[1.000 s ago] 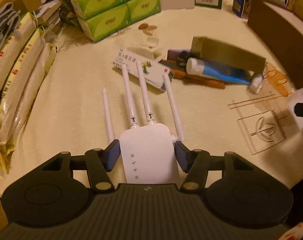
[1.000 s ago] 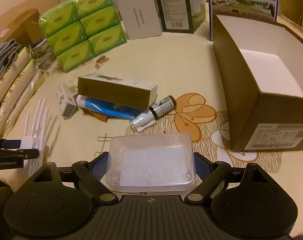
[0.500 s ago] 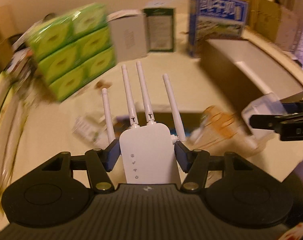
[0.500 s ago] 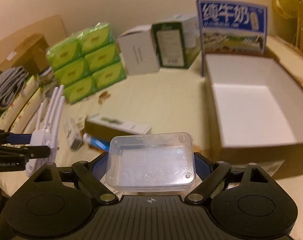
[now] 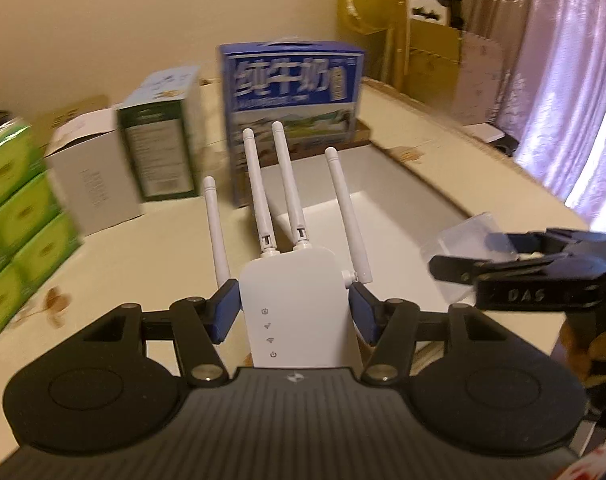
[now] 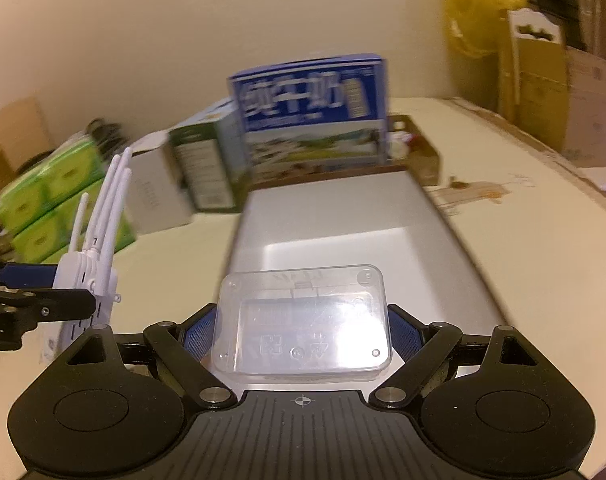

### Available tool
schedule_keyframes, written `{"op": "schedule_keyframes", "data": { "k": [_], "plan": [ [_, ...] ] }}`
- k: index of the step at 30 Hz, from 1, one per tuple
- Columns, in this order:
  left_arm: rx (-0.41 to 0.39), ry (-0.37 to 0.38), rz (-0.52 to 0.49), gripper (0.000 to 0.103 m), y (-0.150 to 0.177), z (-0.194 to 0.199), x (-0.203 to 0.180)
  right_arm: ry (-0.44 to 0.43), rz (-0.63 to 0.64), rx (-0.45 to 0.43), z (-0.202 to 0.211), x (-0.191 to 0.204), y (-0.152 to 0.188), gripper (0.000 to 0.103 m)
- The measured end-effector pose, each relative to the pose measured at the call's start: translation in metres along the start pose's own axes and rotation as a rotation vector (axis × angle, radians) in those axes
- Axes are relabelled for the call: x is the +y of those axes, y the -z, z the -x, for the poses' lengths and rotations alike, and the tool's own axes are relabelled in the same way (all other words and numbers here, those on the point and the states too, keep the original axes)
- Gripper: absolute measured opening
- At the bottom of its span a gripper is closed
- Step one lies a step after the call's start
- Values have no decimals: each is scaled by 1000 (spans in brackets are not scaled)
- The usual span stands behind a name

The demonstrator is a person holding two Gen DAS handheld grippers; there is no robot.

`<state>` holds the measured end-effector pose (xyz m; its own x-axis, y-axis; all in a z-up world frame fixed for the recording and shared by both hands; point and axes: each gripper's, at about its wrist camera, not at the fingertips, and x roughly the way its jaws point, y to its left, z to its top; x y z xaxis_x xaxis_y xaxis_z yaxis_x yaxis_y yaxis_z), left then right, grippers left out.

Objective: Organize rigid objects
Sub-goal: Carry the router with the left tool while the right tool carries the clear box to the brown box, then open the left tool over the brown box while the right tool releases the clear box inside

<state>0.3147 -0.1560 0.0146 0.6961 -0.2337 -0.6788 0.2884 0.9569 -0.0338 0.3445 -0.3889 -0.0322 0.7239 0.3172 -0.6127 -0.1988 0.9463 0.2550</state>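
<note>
A lived-in home room used for storage was shown. A cloth-covered table point(image 6: 543, 260) was crowded at ten o'clock with green tissue packs point(image 5: 11, 240) and at twelve with a blue milk carton point(image 5: 291, 120). Stacked cardboard boxes point(image 6: 563, 92) and a pale curtain point(image 5: 563, 80) were seen at two o'clock.

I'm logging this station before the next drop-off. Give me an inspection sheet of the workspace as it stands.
Surface: cream table, flower prints.
Job's things: white four-antenna wifi extender; clear plastic case; open cardboard box, white inside, nothing seen in it.
Clutter: blue milk carton, green-white box, white box, green tissue packs.
Grippers: left gripper shut on extender; right gripper shut on case.
Cables: nothing seen.
Surroundings: wall, yellow bag, cardboard cartons, curtain.
</note>
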Motion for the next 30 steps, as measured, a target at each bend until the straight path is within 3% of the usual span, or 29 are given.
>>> {"op": "schedule_keyframes", "data": {
  "k": [11,23,30],
  "plan": [
    [74,59,1,55,-27,-83,-55,16,23,65,-29,-63,4,84],
    [212,48,-16,55,-11,-145,-64,-10,197,174,-70,-62,15,84],
    [255,55,-25,54,-6,-163,-60,-11,222,210,-81,-64,16,84]
  ]
}}
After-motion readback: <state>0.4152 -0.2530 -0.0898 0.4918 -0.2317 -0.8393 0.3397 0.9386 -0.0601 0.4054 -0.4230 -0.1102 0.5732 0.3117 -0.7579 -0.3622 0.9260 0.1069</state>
